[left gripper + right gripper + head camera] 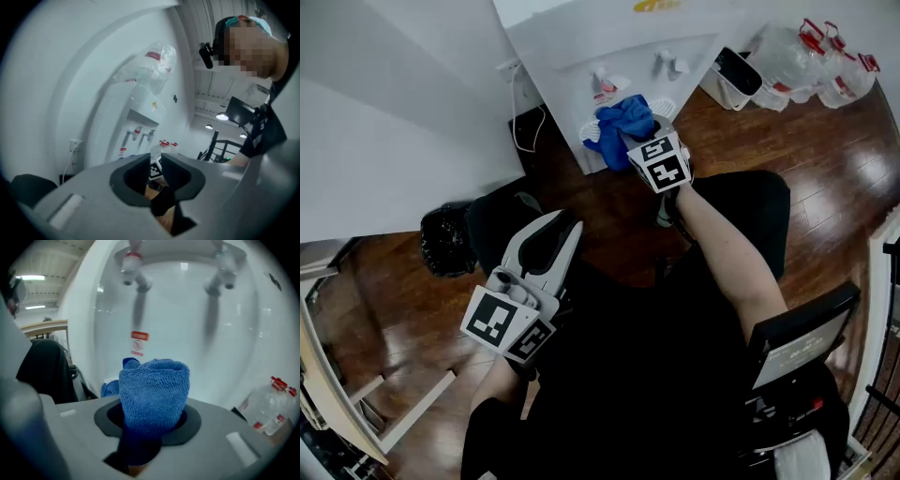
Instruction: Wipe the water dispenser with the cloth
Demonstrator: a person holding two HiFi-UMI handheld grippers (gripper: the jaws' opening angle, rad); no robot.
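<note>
The left claw (561,225) sits at the lower left of the frame, jaws closed and empty. The right arm (727,258) stretches toward the upper centre, and the right claw (639,141) is clamped on a blue cloth (619,124).

The cloth (623,127) is right in front of the water dispenser (567,52), just under its two taps (133,268). A big bottle (152,63) sits on top of the water dispenser. A cord (523,112) hangs just left of it. A trash bin (447,239) stands on the floor farther left. A pile of bottles (825,56) lies off to its right.
</note>
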